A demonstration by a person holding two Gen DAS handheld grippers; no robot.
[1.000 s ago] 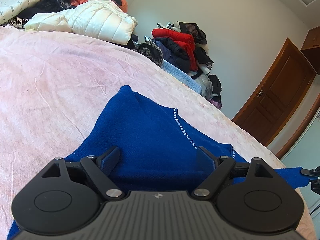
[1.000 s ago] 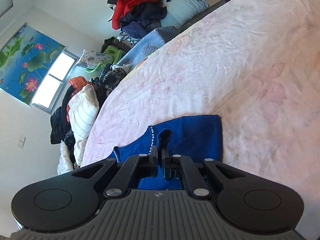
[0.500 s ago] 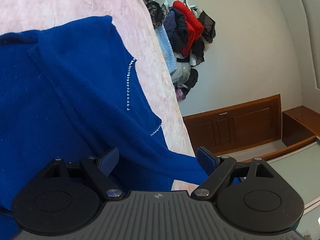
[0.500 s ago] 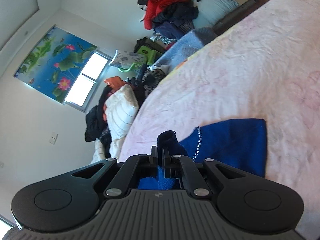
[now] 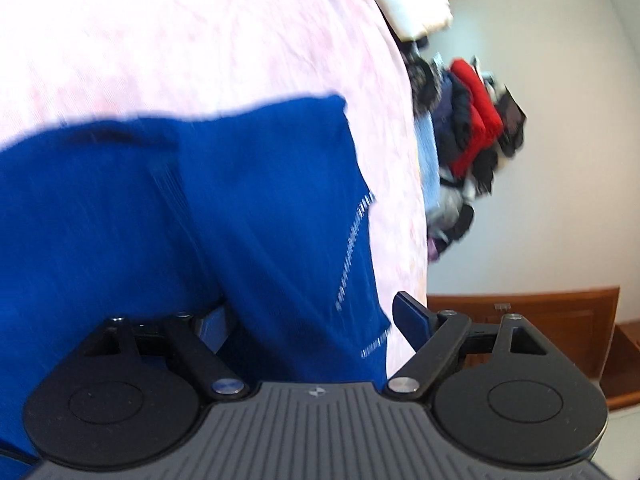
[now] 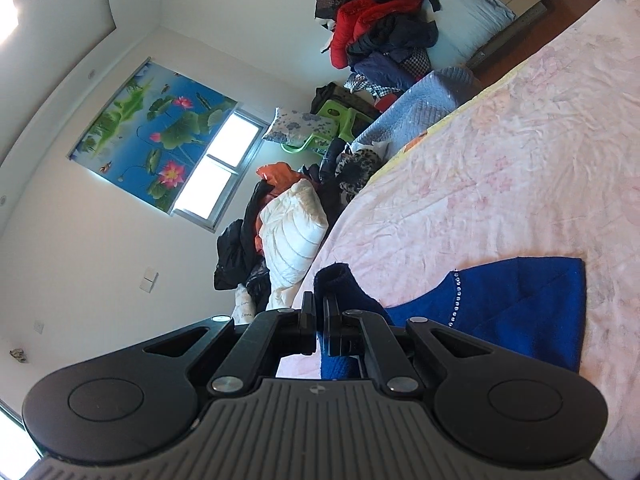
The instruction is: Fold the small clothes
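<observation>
On pink bedsheet [image 6: 500, 168], blue sweater [image 6: 520, 308] lies lengthwise left-right, R gripper [image 6: 319, 320] pinching cuff.

Matte black left tool [image 5: 312, 320] and right tool [image 6: 319, 320]: ribbed grey housings, round side discs, silver screws, blue-padded fingers [image 5: 412, 316]

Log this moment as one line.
stage: folding | right gripper: shut on blue garment | left gripper: open over garment | surface: pink bedspread
</observation>
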